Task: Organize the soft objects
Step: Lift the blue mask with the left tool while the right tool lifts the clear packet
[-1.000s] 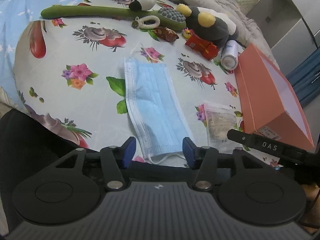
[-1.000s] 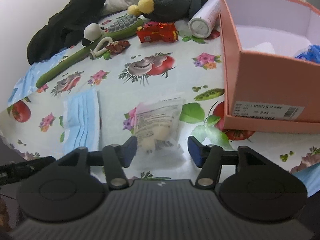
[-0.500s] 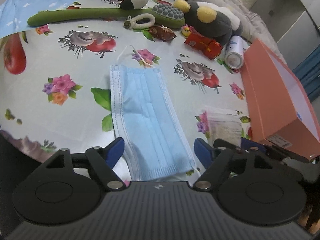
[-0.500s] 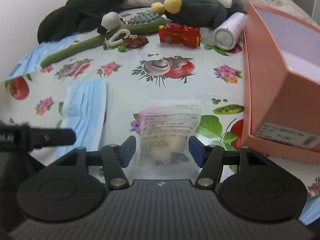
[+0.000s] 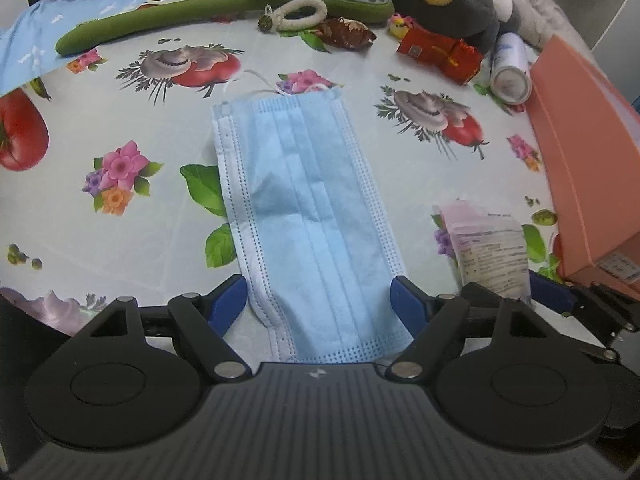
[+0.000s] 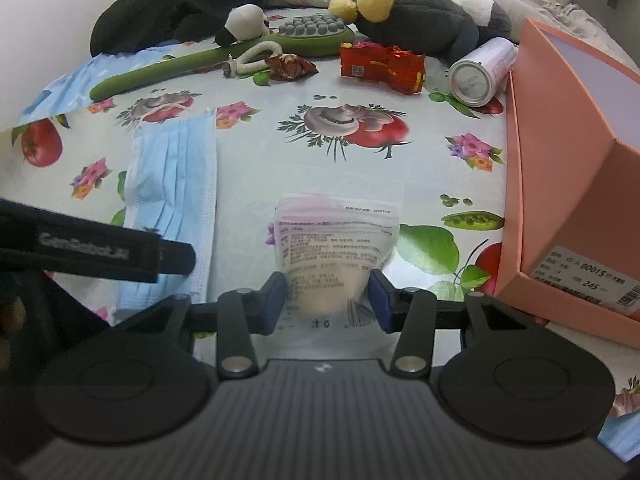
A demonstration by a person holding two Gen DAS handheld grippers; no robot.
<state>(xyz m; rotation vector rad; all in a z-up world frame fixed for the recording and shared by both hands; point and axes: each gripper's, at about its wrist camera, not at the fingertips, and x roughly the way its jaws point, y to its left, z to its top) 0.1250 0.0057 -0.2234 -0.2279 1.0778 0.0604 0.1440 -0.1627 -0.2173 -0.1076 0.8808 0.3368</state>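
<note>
A blue face mask [image 5: 312,200] lies flat on the flowered cloth, also seen in the right wrist view [image 6: 172,184]. My left gripper [image 5: 318,300] is open wide, one blue pad just outside each long edge of the mask's near end. A clear printed packet [image 6: 336,240] lies to the right of the mask [image 5: 488,248]. My right gripper [image 6: 326,300] has its jaws closing on the packet's near end, and the pads press in on its sides, where it looks pinched narrower. An open orange box [image 6: 560,200] stands just right of the packet.
At the back lie a green massage stick [image 5: 200,8], a grey plush with yellow ears [image 5: 452,0], a small panda plush [image 6: 244,22], a red packet [image 5: 440,54], a white can [image 5: 510,72] and a dark cloth [image 6: 180,4]. Bare cloth lies between them and the mask.
The left gripper moved forward and down over the mask and its jaws widened to straddle it. The right gripper came down onto the packet and its jaws narrowed.
</note>
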